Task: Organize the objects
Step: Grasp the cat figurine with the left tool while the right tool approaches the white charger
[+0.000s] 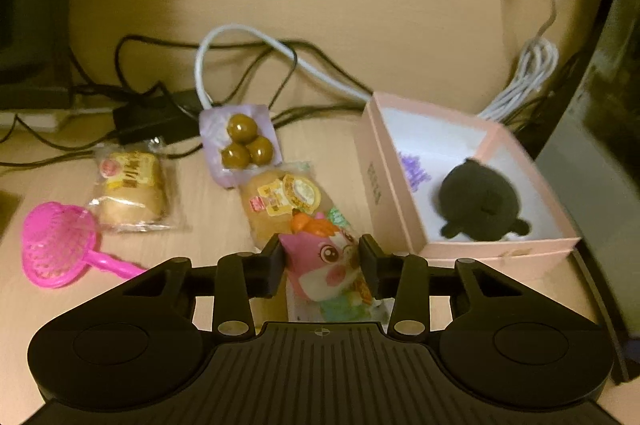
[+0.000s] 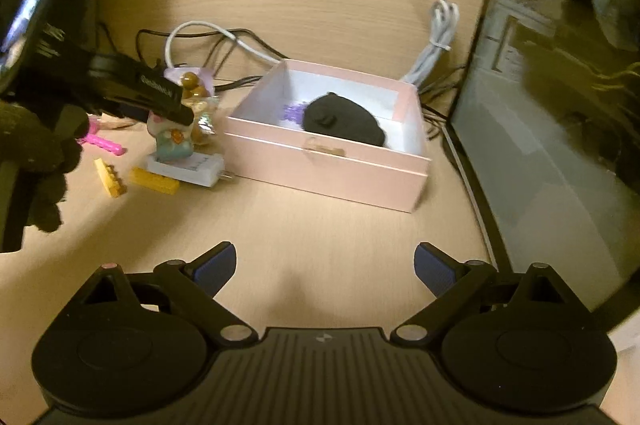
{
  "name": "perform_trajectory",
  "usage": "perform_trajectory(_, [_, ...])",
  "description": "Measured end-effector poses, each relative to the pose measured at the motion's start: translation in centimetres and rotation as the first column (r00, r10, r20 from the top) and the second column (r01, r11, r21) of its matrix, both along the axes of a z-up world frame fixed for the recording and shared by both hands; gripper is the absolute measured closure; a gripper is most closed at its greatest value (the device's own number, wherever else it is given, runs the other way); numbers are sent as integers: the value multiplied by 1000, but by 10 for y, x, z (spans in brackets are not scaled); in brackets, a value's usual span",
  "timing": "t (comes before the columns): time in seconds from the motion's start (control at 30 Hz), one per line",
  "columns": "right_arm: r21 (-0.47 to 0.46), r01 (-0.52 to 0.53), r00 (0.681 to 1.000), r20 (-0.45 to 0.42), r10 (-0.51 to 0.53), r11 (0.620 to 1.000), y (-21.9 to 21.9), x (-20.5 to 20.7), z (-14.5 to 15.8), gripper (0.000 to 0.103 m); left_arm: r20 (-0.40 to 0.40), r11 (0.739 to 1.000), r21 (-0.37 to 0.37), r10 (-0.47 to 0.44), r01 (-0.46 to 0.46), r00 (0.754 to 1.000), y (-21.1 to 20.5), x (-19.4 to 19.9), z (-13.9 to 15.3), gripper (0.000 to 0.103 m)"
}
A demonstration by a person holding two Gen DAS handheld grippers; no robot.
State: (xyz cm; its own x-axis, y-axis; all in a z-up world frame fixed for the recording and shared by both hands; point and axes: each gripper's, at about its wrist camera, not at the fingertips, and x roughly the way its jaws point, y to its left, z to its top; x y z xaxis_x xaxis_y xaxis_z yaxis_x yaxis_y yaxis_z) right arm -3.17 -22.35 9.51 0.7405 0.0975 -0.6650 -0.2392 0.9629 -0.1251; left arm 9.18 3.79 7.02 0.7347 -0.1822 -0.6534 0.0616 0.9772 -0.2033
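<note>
My left gripper [image 1: 320,261] is shut on a pink cartoon toy packet [image 1: 330,265], just left of the open pink box [image 1: 400,209]. It also shows in the right wrist view [image 2: 172,137], held by the left gripper [image 2: 168,113]. The box [image 2: 340,173] holds a black plush [image 1: 478,205] and a purple item [image 1: 414,169]. On the desk lie two wrapped buns [image 1: 132,189] [image 1: 280,205], a packet of brown balls [image 1: 240,141] and a pink strainer [image 1: 60,245]. My right gripper [image 2: 324,269] is open and empty, in front of the box.
Black and white cables [image 1: 248,65] and a power adapter [image 1: 152,121] lie behind the snacks. Two yellow bricks [image 2: 154,181] and a white charger plug [image 2: 192,173] lie left of the box. A dark computer case [image 2: 560,105] stands on the right.
</note>
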Motion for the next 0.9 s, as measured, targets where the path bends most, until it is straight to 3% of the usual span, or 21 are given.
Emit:
perform_trajectory(0.27, [60, -98, 995, 0, 98, 993, 46, 19, -8, 0, 36, 995, -93, 28, -24, 999, 44, -65, 25, 60])
perform_trajectory(0.6, [163, -69, 989, -122, 89, 984, 125, 87, -35, 0, -74, 975, -166, 136, -146, 988, 94, -133, 3, 60])
perform_trajectory(0.9, [93, -63, 975, -206, 81, 994, 161, 120, -70, 2, -109, 951, -206, 210, -229, 972, 122, -165, -7, 60])
